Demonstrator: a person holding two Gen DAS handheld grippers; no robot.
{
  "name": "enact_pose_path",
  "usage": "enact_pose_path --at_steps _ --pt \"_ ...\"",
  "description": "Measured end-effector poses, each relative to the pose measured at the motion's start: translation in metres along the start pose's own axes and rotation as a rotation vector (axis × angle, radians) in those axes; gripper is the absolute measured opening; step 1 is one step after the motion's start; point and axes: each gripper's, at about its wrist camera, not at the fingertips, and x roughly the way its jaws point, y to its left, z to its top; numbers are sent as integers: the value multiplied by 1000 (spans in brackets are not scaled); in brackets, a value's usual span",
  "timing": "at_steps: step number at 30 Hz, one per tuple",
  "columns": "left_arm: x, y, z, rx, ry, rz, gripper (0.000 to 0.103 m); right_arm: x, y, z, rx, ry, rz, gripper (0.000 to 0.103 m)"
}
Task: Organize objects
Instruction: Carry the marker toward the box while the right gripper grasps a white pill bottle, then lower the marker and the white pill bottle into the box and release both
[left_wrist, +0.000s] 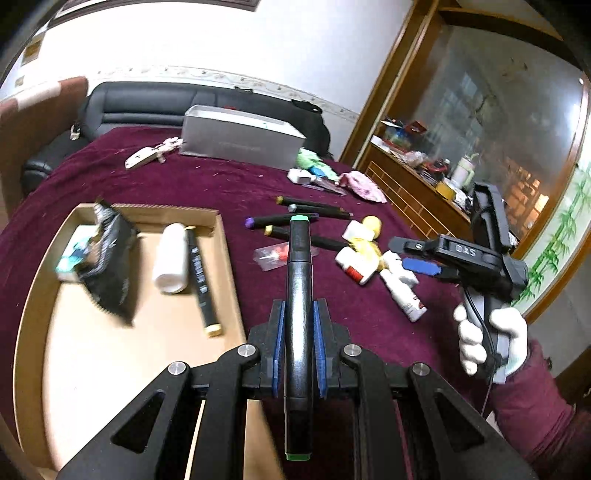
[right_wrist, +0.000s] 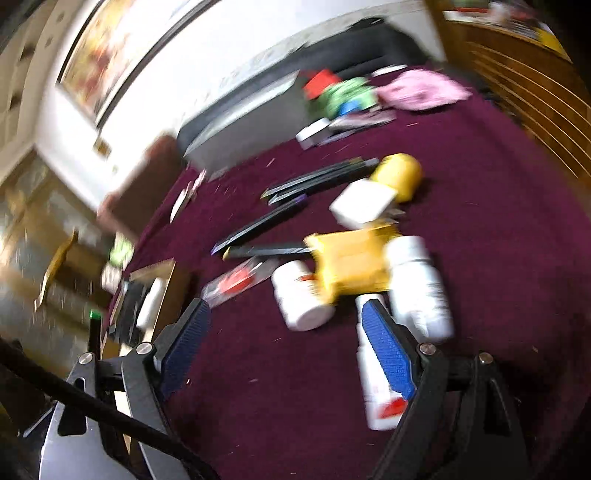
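Note:
My left gripper (left_wrist: 298, 314) is shut on a black marker with green caps (left_wrist: 299, 295), held above the maroon cloth beside a cardboard tray (left_wrist: 221, 236). The tray holds a white bottle (left_wrist: 170, 258), a black marker with a yellow cap (left_wrist: 202, 280), a black pouch (left_wrist: 110, 262) and a teal-and-white box (left_wrist: 72, 254). My right gripper (right_wrist: 284, 325) is open and empty just above the cloth, near white bottles (right_wrist: 303, 299) and a yellow box (right_wrist: 351, 258). It also shows in the left wrist view (left_wrist: 413, 254). Several black markers (left_wrist: 314, 206) lie on the cloth.
A grey box (left_wrist: 240, 138) stands at the back of the table. Pink cloth (left_wrist: 362, 184), green wrapping (left_wrist: 312, 160) and small packets lie at the back right. A black sofa (left_wrist: 147, 103) is behind, a wooden cabinet (left_wrist: 406, 184) to the right.

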Motion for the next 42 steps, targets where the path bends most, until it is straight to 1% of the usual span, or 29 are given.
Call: enact_pose_path --at_steps 2,3,7,11,13,14,16,19,21,25,27,30,31,33,37,40,42 --pt "-3 10 -4 -24 -1 0 12 15 16 5 -62 31 -70 85" --pt "-6 16 -6 -36 -3 3 12 23 22 8 -94 47 -107 83" --pt "-17 33 -13 -68 -18 14 12 49 32 11 -135 120 -156 66" --pt "-23 49 -18 -104 -25 15 12 69 35 12 -174 161 -237 60" --pt "-23 54 -21 -116 -24 15 12 77 36 15 -188 170 -277 50" --pt "-22 56 -22 -122 -22 14 12 82 37 15 -196 175 -301 48" --pt "-22 59 -25 -134 -16 11 12 89 38 14 -212 190 -348 34" --pt "-22 62 -27 -135 -13 13 12 100 39 7 -234 218 -398 32" --pt "-23 65 -27 -140 -12 15 12 98 38 2 -241 203 -410 32" --pt "-25 74 -28 -168 -11 11 12 89 32 0 -183 195 -367 32" --pt "-27 78 -27 -183 -13 7 12 78 31 -1 -142 181 -315 32" --pt "-27 84 -27 -207 -8 13 12 58 41 -3 -93 163 -194 32" --pt "-27 86 -27 -214 -3 19 12 51 48 -4 -81 164 -133 32" --pt "-24 90 -28 -221 10 39 12 45 65 -7 -85 169 -57 32" --pt "-19 102 -29 -252 38 50 12 50 109 -20 -108 224 88 32" --pt "-17 108 -26 -267 57 66 12 65 137 -32 -122 277 156 32" --pt "-15 112 -24 -270 68 77 12 79 157 -41 -146 306 176 33"
